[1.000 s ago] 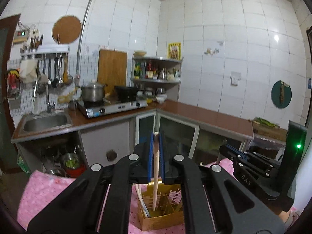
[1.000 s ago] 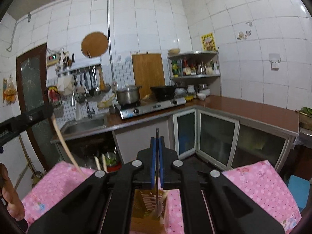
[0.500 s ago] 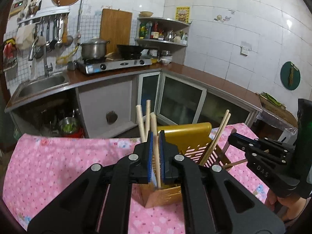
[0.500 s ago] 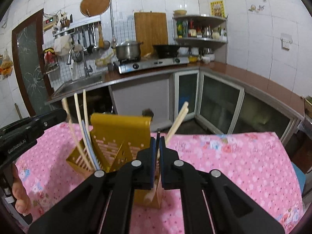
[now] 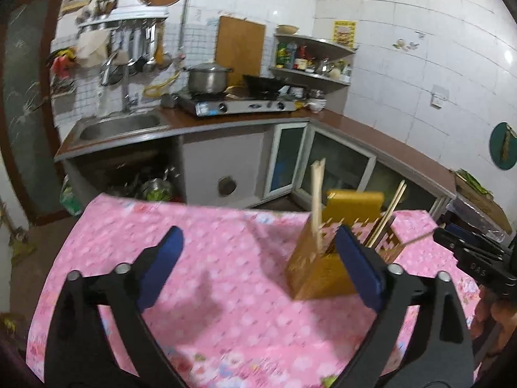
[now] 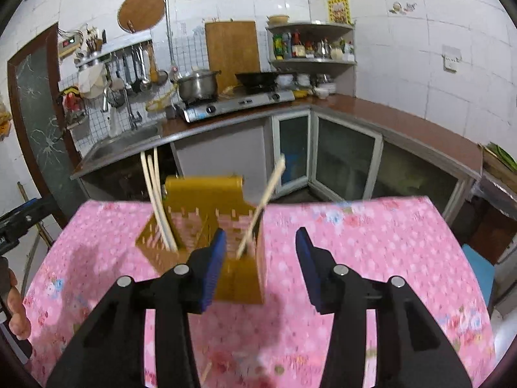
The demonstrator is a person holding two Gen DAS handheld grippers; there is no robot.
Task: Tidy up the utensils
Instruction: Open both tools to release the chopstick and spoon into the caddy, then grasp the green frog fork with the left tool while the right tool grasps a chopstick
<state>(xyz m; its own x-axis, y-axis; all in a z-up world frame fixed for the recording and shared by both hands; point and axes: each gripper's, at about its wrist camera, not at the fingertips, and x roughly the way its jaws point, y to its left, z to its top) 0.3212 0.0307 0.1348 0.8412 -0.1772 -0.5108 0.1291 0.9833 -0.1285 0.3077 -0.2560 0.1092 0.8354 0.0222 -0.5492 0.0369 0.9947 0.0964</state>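
- Yellow utensil holder [image 6: 206, 200] stands on the pink tablecloth [image 6: 371, 236], bare cloth all around it.
- Chopsticks: three in its left compartment [image 6: 155, 194], one leaning in the right [image 6: 265, 200].
- Left gripper [image 5: 258, 265]: jaws opening wide, nothing between.
- Right gripper [image 6: 260, 258]: jaws opening, empty.

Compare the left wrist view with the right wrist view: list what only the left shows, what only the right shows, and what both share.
Only the left wrist view shows the round green wall plaque and the left gripper, jaws opening with nothing between them.

Only the right wrist view shows the blue stool beside the table and the right gripper, jaws opening and empty.

Both show the yellow utensil holder with chopsticks standing in it, the pink tablecloth, the steel pot on the stove and the wooden cutting board.
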